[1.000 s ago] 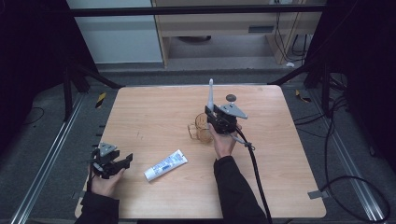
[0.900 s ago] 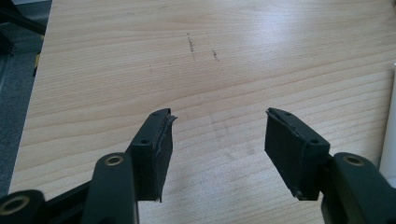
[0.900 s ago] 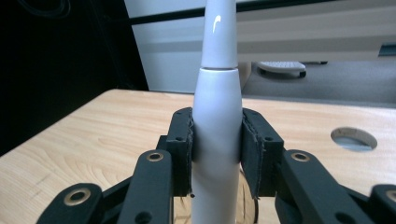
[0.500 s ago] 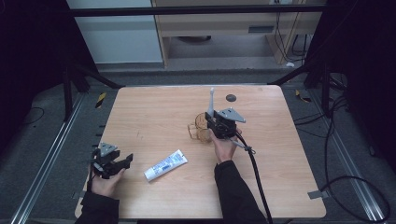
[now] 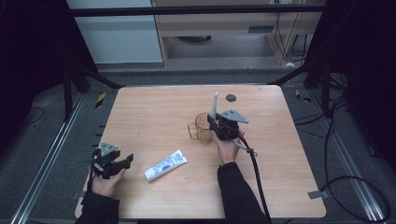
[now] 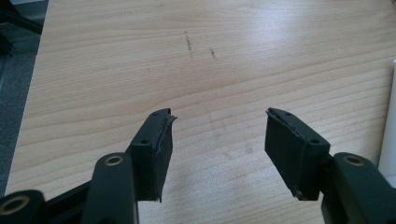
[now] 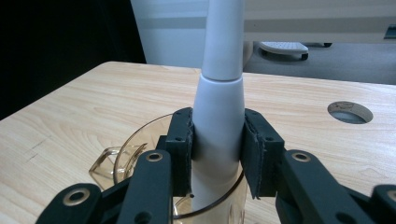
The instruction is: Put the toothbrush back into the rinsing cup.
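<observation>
A white toothbrush handle (image 5: 214, 105) stands upright with my right gripper (image 5: 216, 122) shut on its thick lower part. In the right gripper view the handle (image 7: 219, 112) sits between both pads, its bottom end inside the amber see-through cup (image 7: 133, 142). That cup (image 5: 201, 127) has a handle on its left and stands mid-table. A white and blue toothpaste tube (image 5: 166, 165) lies flat towards the front left. My left gripper (image 5: 122, 163) rests near the front left corner, open. Between its jaws lies bare wood (image 6: 217, 123), and the tube's white edge (image 6: 390, 140) is at the right.
The wooden table (image 5: 154, 112) has a round dark hole (image 5: 230, 97) behind the cup, seen too as the hole (image 7: 350, 112) in the right gripper view. A black cable (image 5: 256, 168) trails from the right gripper towards the front edge. Dark frame legs flank the table.
My right gripper has lowered the toothbrush handle, so its bottom end now sits in the cup. The left gripper and the tube have not moved.
</observation>
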The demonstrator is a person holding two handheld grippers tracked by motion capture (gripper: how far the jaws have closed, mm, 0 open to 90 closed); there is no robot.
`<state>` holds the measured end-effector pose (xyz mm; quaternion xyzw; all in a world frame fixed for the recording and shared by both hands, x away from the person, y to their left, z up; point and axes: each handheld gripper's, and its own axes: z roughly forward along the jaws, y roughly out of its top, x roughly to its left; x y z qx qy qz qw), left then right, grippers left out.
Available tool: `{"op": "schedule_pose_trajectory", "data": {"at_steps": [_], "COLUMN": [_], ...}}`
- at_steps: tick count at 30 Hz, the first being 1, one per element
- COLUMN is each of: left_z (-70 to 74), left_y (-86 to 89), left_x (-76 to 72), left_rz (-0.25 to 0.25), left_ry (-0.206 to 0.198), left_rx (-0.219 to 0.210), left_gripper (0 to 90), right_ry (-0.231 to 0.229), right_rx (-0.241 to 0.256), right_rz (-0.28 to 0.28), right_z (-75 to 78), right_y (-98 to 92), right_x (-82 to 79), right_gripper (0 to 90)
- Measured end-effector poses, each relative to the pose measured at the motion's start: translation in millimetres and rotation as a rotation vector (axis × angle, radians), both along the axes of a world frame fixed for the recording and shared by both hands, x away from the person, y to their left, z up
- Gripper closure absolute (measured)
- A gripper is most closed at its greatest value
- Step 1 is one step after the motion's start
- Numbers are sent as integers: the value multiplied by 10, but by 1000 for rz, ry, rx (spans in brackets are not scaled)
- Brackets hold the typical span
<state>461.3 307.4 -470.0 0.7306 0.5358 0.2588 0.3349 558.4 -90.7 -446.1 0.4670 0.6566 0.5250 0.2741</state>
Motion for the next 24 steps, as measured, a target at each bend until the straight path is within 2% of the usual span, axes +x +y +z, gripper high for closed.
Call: {"op": "schedule_pose_trajectory", "data": {"at_steps": [14,24], "left_z": [1,1], "left_y": [-3,-6], "left_x": [-2,-3], "left_rz": [0,-1], "left_ry": [-1,0], "left_rx": [0,-1], "left_gripper": [408,407], "right_ry": [5,12], "right_rx": [-32,-24], "right_rz": [34,57], "right_z": [25,21], "right_y": [9,27], "right_x": [-64,-72], "right_gripper": [656,643]}}
